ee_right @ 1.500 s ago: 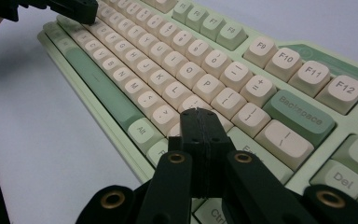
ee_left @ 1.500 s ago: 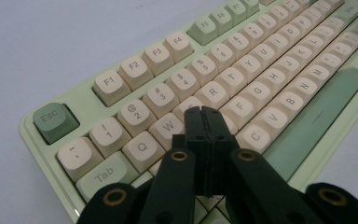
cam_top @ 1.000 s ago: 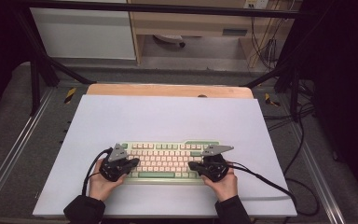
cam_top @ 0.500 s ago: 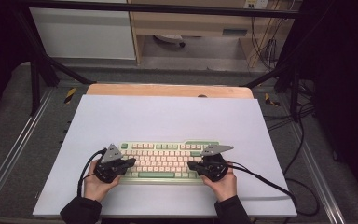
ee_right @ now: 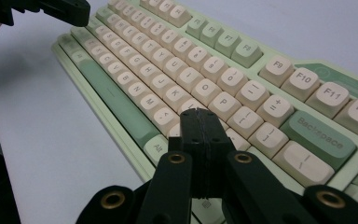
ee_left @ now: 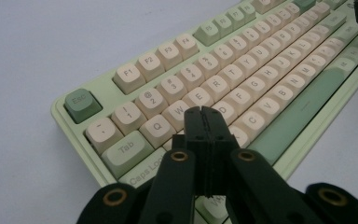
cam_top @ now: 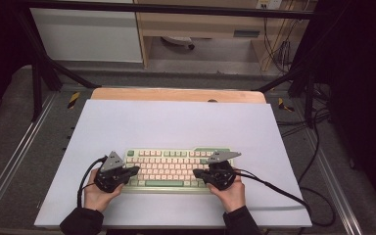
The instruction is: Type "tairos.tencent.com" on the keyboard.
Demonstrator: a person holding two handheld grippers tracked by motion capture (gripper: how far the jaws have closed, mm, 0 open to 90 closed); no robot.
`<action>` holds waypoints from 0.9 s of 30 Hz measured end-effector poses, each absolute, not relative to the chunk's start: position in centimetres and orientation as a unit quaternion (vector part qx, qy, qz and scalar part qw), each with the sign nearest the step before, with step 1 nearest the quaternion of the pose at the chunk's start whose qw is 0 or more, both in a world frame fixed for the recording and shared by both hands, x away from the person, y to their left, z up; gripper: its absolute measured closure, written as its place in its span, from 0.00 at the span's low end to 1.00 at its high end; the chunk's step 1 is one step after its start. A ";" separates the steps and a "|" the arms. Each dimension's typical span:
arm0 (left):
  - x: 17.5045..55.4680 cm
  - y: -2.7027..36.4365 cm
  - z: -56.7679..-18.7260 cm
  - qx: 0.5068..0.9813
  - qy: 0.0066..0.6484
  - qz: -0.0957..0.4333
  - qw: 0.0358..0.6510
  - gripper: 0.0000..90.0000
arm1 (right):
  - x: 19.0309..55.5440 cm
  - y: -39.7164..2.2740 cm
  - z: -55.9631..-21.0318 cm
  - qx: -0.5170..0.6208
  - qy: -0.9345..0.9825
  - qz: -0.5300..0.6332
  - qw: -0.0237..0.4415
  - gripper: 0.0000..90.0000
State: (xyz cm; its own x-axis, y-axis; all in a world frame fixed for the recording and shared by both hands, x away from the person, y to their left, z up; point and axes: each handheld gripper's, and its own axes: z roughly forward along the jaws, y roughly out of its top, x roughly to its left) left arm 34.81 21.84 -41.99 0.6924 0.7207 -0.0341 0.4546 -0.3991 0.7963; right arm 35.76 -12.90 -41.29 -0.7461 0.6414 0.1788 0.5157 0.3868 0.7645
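The left gripper (cam_top: 133, 171), jaws clenched on nothing, hovers over the left end of the keyboard (cam_top: 176, 168), which lies at the near middle of the white mat (cam_top: 176, 122). The right gripper (cam_top: 198, 173), equally clenched and empty, sits over the right end. Risk: a blunt closed tip may strike two keys together. The gripper views resolve key legends; the high view cannot.

Keyboard (cam_top: 176, 169) lies on the table (cam_top: 176, 122), near its front edge.
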 end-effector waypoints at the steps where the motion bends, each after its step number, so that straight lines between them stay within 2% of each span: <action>1: 34.8 21.9 -42.0 0.821 0.359 0.161 0.415 1.00 | 35.8 -12.8 -41.3 0.349 0.830 0.429 0.073 1.00; 27: 34.9 22.2 -42.1 0.820 0.362 0.158 0.415 1.00 | 36.4 -10.4 -42.7 0.335 0.849 0.404 0.067 1.00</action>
State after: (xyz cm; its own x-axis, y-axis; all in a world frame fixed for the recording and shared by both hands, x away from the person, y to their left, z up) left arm 34.89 22.19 -42.06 0.6879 0.7246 -0.0417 0.4624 -0.3932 0.7947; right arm 36.36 -10.37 -42.72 -0.7665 0.6226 0.1577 0.5152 0.4494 0.7298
